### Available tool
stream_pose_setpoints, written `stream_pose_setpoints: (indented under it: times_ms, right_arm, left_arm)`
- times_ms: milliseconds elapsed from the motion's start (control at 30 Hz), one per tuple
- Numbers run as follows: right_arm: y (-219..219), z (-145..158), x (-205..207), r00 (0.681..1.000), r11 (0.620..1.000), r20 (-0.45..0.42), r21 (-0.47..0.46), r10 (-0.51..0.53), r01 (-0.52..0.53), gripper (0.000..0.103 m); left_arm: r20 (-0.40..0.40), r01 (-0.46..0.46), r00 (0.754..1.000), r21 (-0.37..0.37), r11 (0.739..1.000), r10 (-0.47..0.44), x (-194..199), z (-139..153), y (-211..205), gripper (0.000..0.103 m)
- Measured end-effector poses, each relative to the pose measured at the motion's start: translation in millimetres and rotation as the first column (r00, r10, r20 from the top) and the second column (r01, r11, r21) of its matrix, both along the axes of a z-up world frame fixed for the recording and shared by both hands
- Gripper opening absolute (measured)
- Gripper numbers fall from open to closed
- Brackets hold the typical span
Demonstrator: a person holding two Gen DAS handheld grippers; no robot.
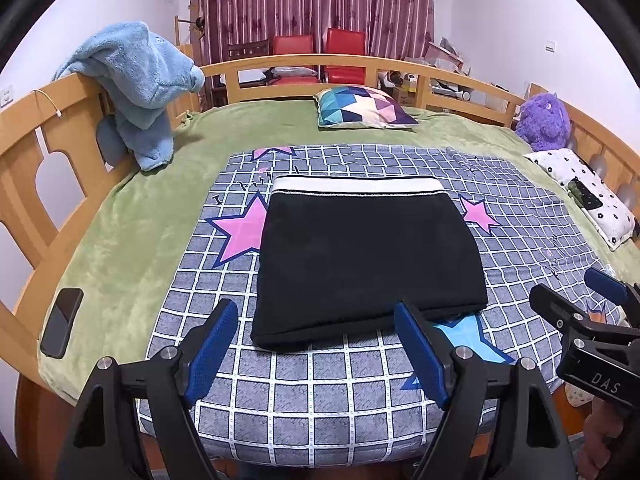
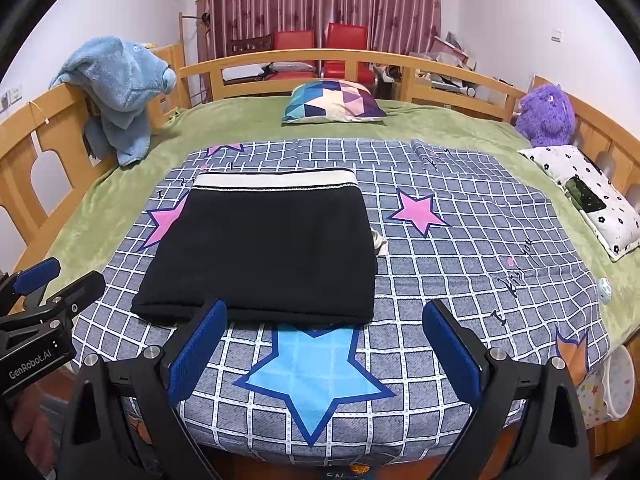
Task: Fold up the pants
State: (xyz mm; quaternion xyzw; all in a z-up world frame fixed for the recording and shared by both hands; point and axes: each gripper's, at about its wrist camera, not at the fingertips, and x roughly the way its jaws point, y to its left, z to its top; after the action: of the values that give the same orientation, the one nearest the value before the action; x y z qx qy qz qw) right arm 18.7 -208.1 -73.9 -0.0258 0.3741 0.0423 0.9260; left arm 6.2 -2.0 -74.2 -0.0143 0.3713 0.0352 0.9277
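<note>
The black pants (image 1: 368,256) lie folded into a flat rectangle on the grey checked sheet (image 1: 304,392), white waistband at the far edge. They also show in the right wrist view (image 2: 264,252). My left gripper (image 1: 316,344) is open and empty, just in front of the pants' near edge. My right gripper (image 2: 324,348) is open and empty, in front of the pants' near right corner, above a blue star print (image 2: 316,376). The right gripper also shows at the right of the left wrist view (image 1: 576,300), apart from the pants.
A green blanket (image 1: 132,248) covers the bed inside a wooden rail (image 1: 352,64). A black phone (image 1: 62,322) lies at the left. A patterned cushion (image 1: 362,108), a purple plush (image 1: 544,122), a floral pillow (image 1: 584,192) and a blue towel (image 1: 140,88) sit around the edges.
</note>
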Motion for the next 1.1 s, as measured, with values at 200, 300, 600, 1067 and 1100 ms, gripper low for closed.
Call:
stream_pose_setpoints:
  times_ms: [200, 300, 600, 1067, 1100]
  right_arm:
    - [5, -2, -1, 1.0, 1.0, 0.001, -0.009, 0.01, -0.01, 0.097]
    - [8, -2, -3, 1.0, 1.0, 0.004, -0.018, 0.015, -0.015, 0.097]
    - [12, -3, -3, 1.0, 1.0, 0.002, -0.017, 0.018, -0.018, 0.097]
    - [13, -4, -3, 1.0, 1.0, -0.003, -0.027, 0.01, -0.01, 0.097]
    - [13, -4, -3, 1.0, 1.0, -0.003, -0.027, 0.01, -0.011, 0.097]
  left_arm:
    - [-0.015, -0.005, 1.0, 0.005, 1.0, 0.005, 0, -4, -4, 0.08]
    - [-0.018, -0.005, 1.0, 0.004, 1.0, 0.005, 0, -5, -5, 0.08]
    - [-0.018, -0.011, 1.0, 0.008, 1.0, 0.012, 0, -6, -4, 0.08]
    - [-0.018, -0.008, 1.0, 0.005, 1.0, 0.008, -2, -7, -5, 0.08]
    - [-0.018, -0.008, 1.0, 0.007, 1.0, 0.008, -2, -7, -5, 0.08]
